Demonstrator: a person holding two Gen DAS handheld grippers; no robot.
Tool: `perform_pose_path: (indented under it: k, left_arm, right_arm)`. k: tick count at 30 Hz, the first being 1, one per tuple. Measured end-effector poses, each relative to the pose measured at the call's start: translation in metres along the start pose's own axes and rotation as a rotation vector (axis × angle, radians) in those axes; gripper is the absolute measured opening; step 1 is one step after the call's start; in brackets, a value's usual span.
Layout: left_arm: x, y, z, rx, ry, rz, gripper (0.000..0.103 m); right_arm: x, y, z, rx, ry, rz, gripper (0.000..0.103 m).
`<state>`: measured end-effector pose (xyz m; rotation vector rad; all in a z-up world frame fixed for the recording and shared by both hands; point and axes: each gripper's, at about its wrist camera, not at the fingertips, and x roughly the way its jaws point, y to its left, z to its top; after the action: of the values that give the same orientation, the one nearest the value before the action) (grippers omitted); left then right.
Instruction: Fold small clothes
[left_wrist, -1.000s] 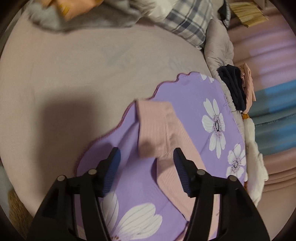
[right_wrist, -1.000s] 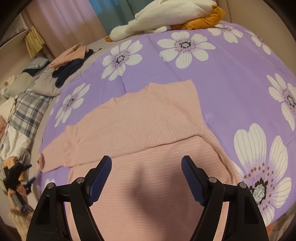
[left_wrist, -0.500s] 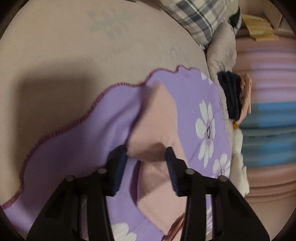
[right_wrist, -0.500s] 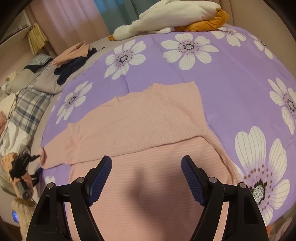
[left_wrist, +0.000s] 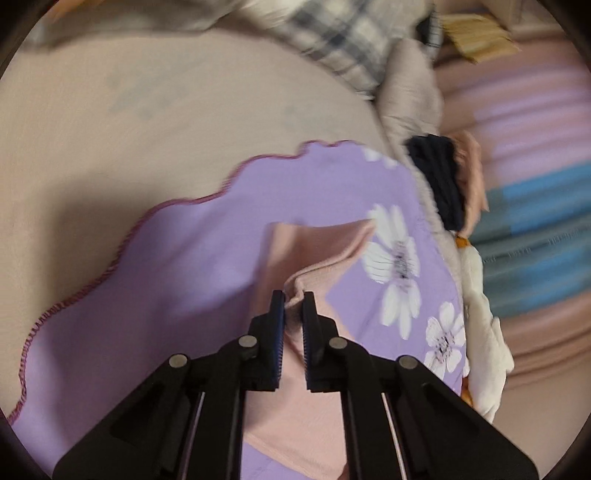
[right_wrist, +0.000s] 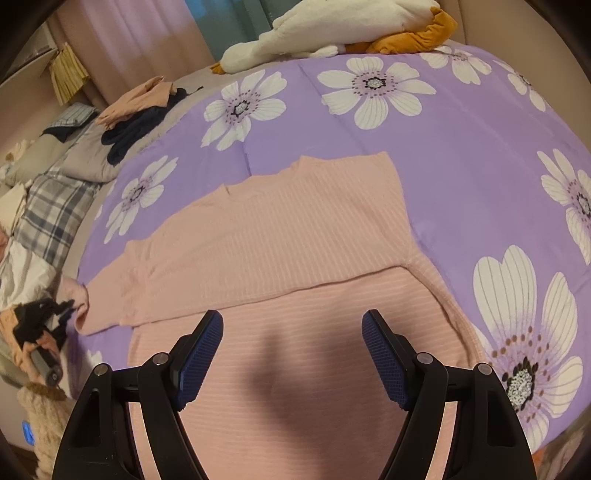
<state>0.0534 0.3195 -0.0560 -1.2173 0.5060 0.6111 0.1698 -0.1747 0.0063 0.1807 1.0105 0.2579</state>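
A pink ribbed sweater (right_wrist: 277, 236) lies flat on a purple flowered quilt (right_wrist: 461, 147), its lower part folded up over the chest. In the left wrist view my left gripper (left_wrist: 293, 295) has its jaws closing tight, with the pads pressing a bunched fold of the sweater's sleeve (left_wrist: 321, 262), lifted a little off the quilt (left_wrist: 177, 266). The same gripper (right_wrist: 68, 308) shows small at the sleeve's end in the right wrist view. My right gripper (right_wrist: 291, 325) hangs open just above the sweater's folded lower part, with nothing between its fingers.
A white plush toy with orange parts (right_wrist: 314, 33) lies at the quilt's far edge. A pile of dark and pink clothes (right_wrist: 136, 110) and a plaid cloth (right_wrist: 51, 210) sit to the left. Beyond the quilt's scalloped edge is a beige sheet (left_wrist: 147, 110).
My left gripper moved onto the sleeve's end and shut on it, bunching and lifting the cloth. The right gripper stayed where it was, open.
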Motion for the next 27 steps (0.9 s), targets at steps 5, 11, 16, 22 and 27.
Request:
perform_pose_path:
  k: [5,11,16,22,27]
  left_arm:
    - [-0.007,-0.055,-0.020,0.157,0.027,-0.049,0.007]
    - [-0.012,-0.115,-0.064,0.369,0.099,-0.137,0.007]
    - [-0.012,-0.152,-0.110,0.506,0.193,-0.214,0.007]
    - [-0.004,-0.183,-0.170,0.647,0.297,-0.255,0.007]
    - [0.008,-0.190,-0.222,0.744,0.397,-0.264,0.007]
  right_arm:
    - [0.001,-0.001,-0.001,0.004,-0.002,0.001,0.077]
    - [-0.002,-0.006,-0.001,0.017,-0.009,0.004,0.077]
    - [-0.006,-0.015,-0.002,0.041,-0.024,0.003,0.077]
    - [-0.007,-0.024,-0.003,0.070,-0.027,-0.001,0.077]
    - [-0.004,-0.032,-0.004,0.092,-0.026,-0.010,0.077]
